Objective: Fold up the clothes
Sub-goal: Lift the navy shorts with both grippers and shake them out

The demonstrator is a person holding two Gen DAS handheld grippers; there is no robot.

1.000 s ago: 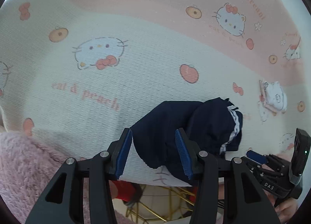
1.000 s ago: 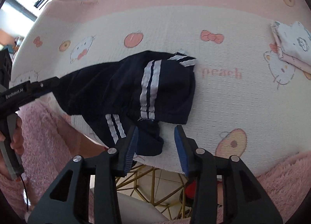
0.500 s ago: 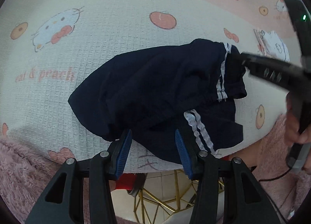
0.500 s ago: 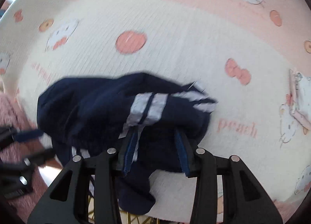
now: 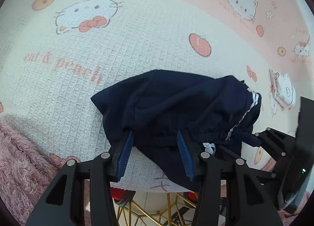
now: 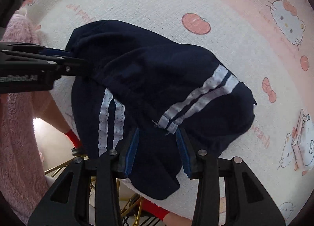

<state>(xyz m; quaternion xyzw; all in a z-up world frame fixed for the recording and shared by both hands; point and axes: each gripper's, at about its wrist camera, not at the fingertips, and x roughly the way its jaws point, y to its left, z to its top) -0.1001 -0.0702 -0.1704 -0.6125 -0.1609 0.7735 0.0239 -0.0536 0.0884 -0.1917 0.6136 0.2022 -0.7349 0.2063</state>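
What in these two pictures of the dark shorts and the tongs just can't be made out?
- Left wrist view: whether the left tongs pinch the navy shorts; bunched cloth hides the tips.
- Right wrist view: the right tongs, likewise.
- Right wrist view: the small folded cloth, cut off by the picture's edge.

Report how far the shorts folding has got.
Done: nothing folded yet; the navy shorts lie bunched on the cartoon-cat blanket. In hand: left claw and right claw both straddle the fabric, jaws not closed. Left: grip, spread flat, fold.
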